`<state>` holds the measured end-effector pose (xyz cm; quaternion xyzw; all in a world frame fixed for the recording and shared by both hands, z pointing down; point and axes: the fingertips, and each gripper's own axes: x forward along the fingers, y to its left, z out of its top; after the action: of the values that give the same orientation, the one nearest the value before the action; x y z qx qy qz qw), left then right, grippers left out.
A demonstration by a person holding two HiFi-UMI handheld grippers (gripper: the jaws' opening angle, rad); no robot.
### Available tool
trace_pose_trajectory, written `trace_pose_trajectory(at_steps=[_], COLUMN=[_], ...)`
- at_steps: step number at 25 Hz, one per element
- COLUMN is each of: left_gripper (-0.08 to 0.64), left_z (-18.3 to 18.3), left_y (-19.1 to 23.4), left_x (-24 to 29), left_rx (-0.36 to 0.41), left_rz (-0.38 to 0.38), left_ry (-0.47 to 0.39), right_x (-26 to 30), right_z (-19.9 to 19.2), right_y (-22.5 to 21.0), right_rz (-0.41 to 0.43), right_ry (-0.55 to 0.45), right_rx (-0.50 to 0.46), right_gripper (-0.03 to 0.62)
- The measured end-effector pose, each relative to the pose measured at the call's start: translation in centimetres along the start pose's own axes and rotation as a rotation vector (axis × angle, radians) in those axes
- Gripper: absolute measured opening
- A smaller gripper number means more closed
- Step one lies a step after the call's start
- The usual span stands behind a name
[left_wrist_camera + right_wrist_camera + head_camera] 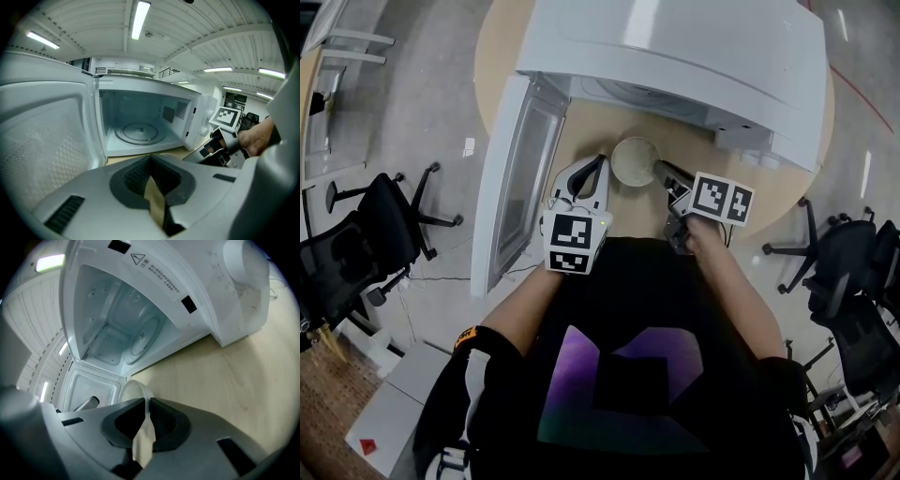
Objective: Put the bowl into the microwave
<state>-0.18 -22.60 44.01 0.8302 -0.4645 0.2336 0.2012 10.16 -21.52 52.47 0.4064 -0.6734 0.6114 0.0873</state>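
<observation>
A pale bowl (633, 161) is just in front of the open white microwave (675, 47), over the wooden table (595, 122). My right gripper (661, 172) is shut on the bowl's right rim. In the right gripper view the rim of the bowl (133, 389) runs between the pads at the gripper (146, 401). My left gripper (598, 165) hovers just left of the bowl, shut with nothing in it. The left gripper view looks past the left gripper (150, 158) into the empty cavity with its glass turntable (138, 132).
The microwave door (520, 178) is swung wide open to the left, past the table's edge. Knobs (757, 157) sit on the microwave's right front. Black office chairs stand on the floor at left (375, 230) and right (853, 262).
</observation>
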Motion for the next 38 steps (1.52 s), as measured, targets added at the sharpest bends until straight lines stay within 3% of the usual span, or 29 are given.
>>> trace_pose_trajectory(at_steps=[38], left_gripper=[0.046], left_z=[3.6], left_y=[1.6], left_x=[1.8], left_rx=[0.029], left_rz=[0.029], left_ry=[-0.062], right_x=[-2.8], right_z=[7.0], right_y=[4.0], right_rz=[0.059], right_ry=[-0.299], right_rx=[0.177], right_gripper=[0.046])
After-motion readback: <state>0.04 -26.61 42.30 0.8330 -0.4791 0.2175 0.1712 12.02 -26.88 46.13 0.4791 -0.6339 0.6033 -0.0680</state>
